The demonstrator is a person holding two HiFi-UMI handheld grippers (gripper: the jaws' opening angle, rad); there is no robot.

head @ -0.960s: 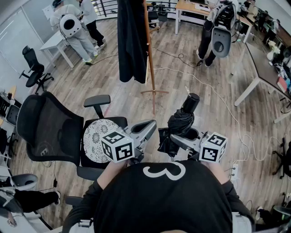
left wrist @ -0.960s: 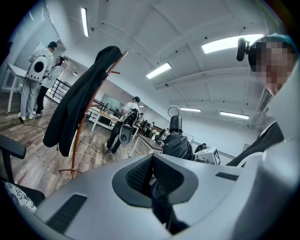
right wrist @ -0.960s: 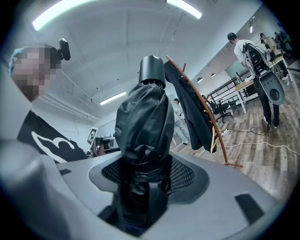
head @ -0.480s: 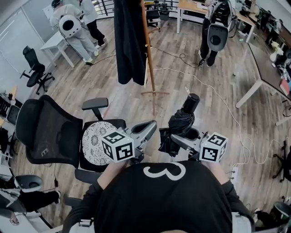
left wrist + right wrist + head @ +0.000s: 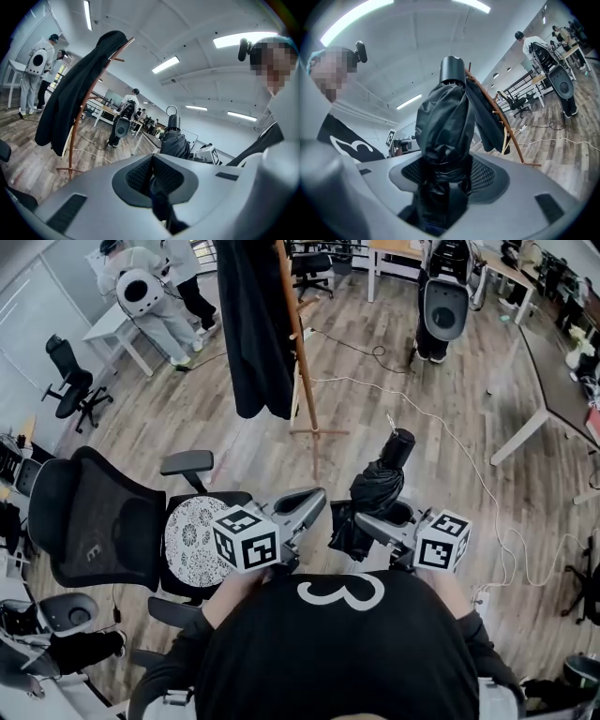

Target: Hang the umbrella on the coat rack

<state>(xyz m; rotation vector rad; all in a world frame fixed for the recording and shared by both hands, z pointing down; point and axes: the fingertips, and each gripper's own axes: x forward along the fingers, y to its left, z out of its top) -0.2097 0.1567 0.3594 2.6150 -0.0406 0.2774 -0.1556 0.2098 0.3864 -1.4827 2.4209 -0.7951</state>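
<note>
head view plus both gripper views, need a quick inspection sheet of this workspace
surface: wood floor
job's things: folded black umbrella, held upright; coat rack ahead of it, with a dark coat hanging on it
clutter: office chair with patterned cushion, at the left
grippers: left tool shut, empty; right tool shut on umbrella
cables: white cable across the floor right of the rack; black cable beyond it
surroundings: desks at right; people standing at the back
</note>
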